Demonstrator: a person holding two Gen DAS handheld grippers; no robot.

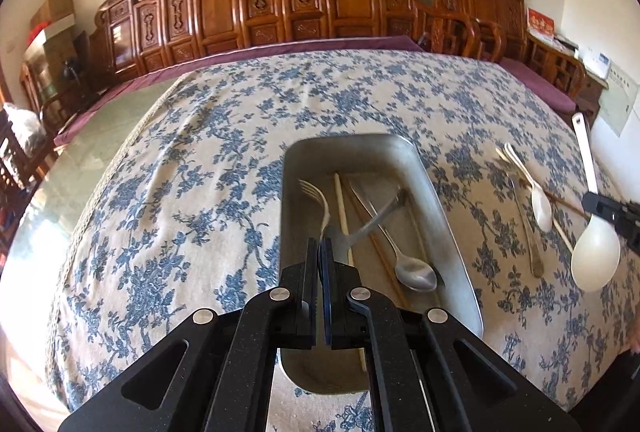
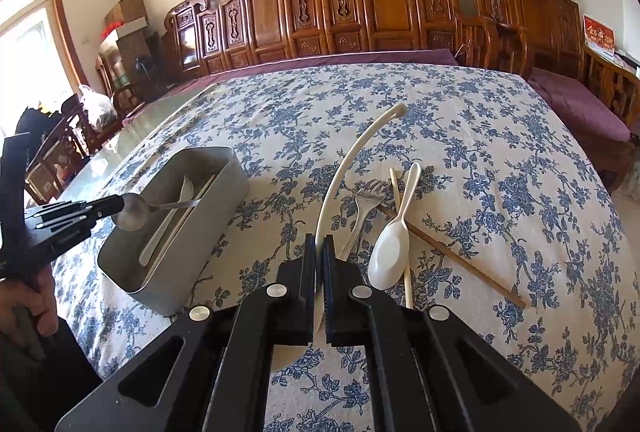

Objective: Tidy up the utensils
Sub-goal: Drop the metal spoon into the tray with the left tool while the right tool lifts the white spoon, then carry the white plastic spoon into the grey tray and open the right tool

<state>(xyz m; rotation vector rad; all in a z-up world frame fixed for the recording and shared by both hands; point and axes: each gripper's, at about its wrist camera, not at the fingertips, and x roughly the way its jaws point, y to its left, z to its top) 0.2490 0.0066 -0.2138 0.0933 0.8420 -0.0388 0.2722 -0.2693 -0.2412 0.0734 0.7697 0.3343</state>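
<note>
Your left gripper (image 1: pixel 320 244) is clamped on a metal spoon (image 2: pixel 134 216), holding it by the bowl end with its handle reaching into the grey metal bin (image 1: pixel 456 232) at your 12 o'clock, so the step in hand looks like dropping that spoon in. Next you likely need to lower it a touch and let go so it settles beside the fork (image 1: pixel 316 200), chopsticks and second spoon (image 1: pixel 414 274) already inside. Your right gripper (image 2: pixel 319 244) is closed on the large white rice paddle (image 2: pixel 360 148), its handle arcing away towards 1 o'clock. Beyond it on the floral-clothed bench (image 2: pixel 500 152) lie a white spoon (image 2: pixel 390 256), a metal fork (image 2: pixel 368 200) and loose chopsticks (image 2: pixel 456 252), not yet sorted.
</note>
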